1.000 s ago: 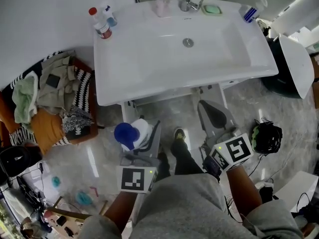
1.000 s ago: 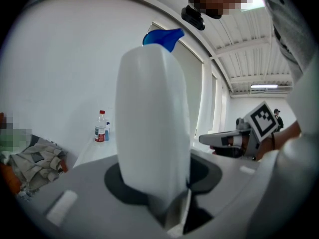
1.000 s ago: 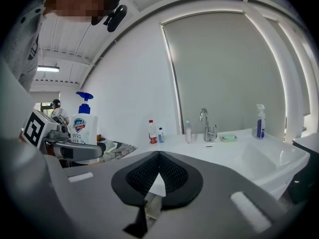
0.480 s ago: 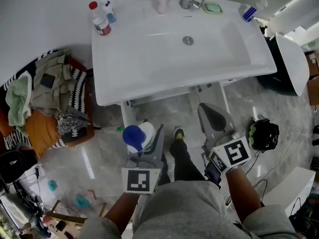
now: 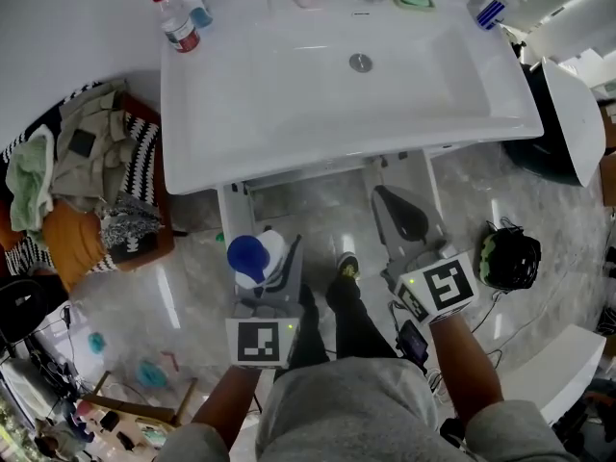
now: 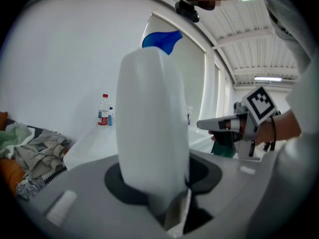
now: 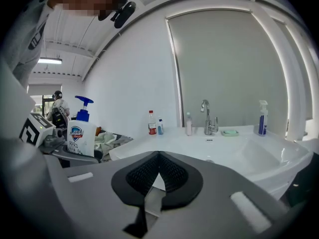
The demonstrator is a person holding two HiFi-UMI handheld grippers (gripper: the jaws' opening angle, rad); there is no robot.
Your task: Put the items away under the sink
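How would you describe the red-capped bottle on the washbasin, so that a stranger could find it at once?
Find the big white washbasin and go to its far left corner, where two small bottles stand side by side. The red-capped bottle is the taller of the pair, clear, with a red label around it. Its neighbour, the shorter bottle, shows blue instead of red.

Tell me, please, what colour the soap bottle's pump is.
Blue. The pump shows best in the right gripper view, atop the white bottle.

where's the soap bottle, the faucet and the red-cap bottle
soap bottle (image 5: 245, 256), head view, blue pump top
faucet (image 7: 206, 118), right gripper view, upright stem
red-cap bottle (image 5: 177, 33), head view, label
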